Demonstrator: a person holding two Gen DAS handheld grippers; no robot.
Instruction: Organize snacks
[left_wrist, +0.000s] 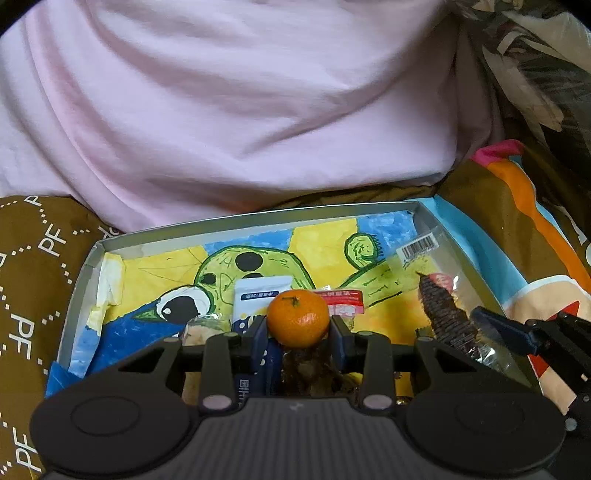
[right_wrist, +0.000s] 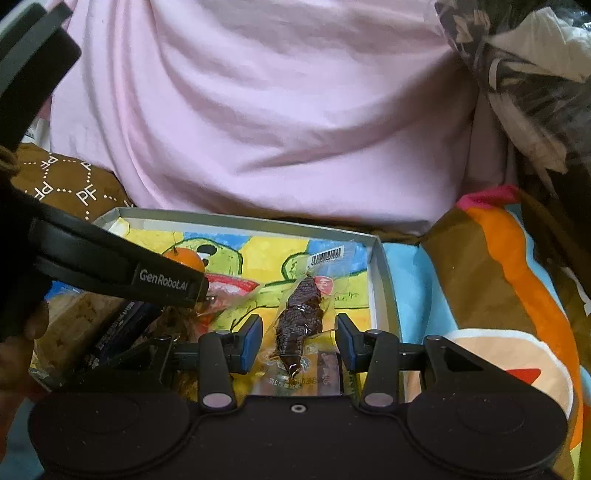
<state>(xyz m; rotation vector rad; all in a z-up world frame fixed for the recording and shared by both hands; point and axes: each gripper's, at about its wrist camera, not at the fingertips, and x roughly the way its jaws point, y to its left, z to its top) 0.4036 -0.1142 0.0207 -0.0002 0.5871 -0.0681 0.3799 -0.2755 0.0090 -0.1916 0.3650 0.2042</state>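
My left gripper is shut on a small orange mandarin, held just above a shallow grey tray lined with a painted picture. The mandarin also shows in the right wrist view, behind the left gripper's black body. My right gripper is shut on a clear packet with a dark brown snack near the tray's right wall. In the left wrist view that packet slants up, with a right finger on its lower end. A white-and-blue sachet and a red packet lie in the tray.
Pink fabric fills the space beyond the tray. Brown cloth with white letters lies to the left, and a colourful orange and blue blanket to the right. More wrapped snacks crowd the tray's near left corner.
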